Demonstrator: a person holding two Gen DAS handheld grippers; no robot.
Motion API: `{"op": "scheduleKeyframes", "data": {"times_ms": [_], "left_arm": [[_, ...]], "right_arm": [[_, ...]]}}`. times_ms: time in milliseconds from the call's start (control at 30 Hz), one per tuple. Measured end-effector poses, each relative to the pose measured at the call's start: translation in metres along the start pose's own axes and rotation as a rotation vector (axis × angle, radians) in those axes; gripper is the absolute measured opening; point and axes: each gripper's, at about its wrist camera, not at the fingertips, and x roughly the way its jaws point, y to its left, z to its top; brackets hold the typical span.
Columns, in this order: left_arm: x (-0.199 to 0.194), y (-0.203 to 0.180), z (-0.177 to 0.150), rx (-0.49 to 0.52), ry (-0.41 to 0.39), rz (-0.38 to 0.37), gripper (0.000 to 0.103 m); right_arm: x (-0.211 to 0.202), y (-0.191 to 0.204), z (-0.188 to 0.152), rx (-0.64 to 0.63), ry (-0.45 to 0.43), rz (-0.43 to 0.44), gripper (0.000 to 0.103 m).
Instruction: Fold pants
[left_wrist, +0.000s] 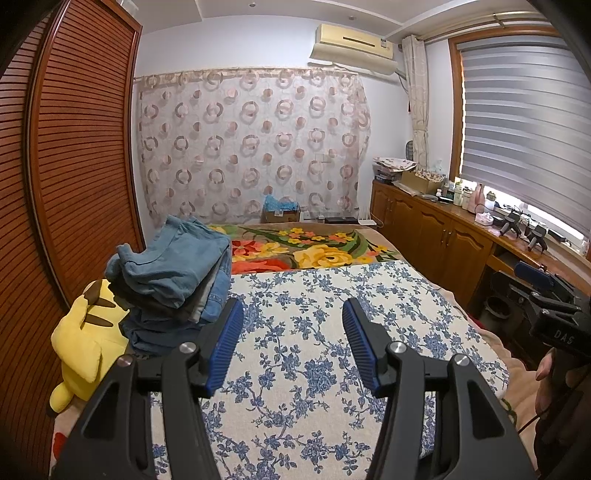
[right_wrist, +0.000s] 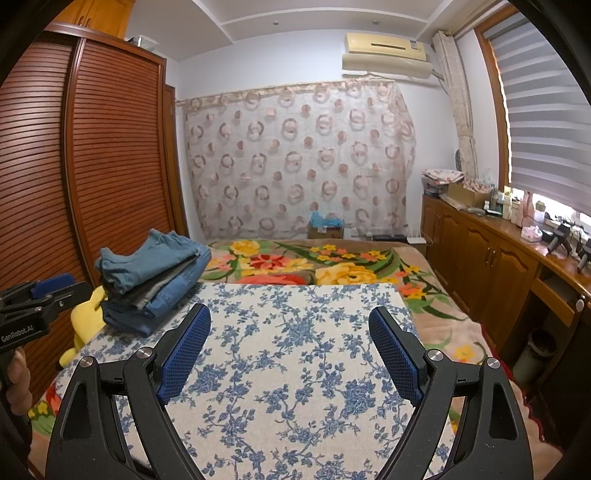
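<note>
Both claws, left claw (left_wrist: 291, 339) and right claw (right_wrist: 290, 354), gape wide, empty, above the blue-flowered cloth (right_wrist: 295, 332); the stacked soft blue denim pants (left_wrist: 173, 273) likely feel heavy, best gripped at the waistband.

Bare floral cloth (left_wrist: 332, 314) ahead; folded pants stack (left_wrist: 177, 273) and yellow plush (left_wrist: 85, 332) crowding left.

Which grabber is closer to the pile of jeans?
Left. The left gripper hangs open with the pile of jeans just off its left finger. The right gripper, also open, sits farther right, over the flowery blue cloth.
</note>
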Motion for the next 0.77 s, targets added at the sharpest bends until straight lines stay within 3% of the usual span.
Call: {"op": "scheduleKeyframes", "data": {"times_ms": [767], "left_arm": [[-0.0023,0.0032,0.0004,-0.002,0.002,0.004,0.056]], "right_arm": [[-0.0009,-0.0046,-0.0008,0.003,0.001,-0.006,0.089]]}}
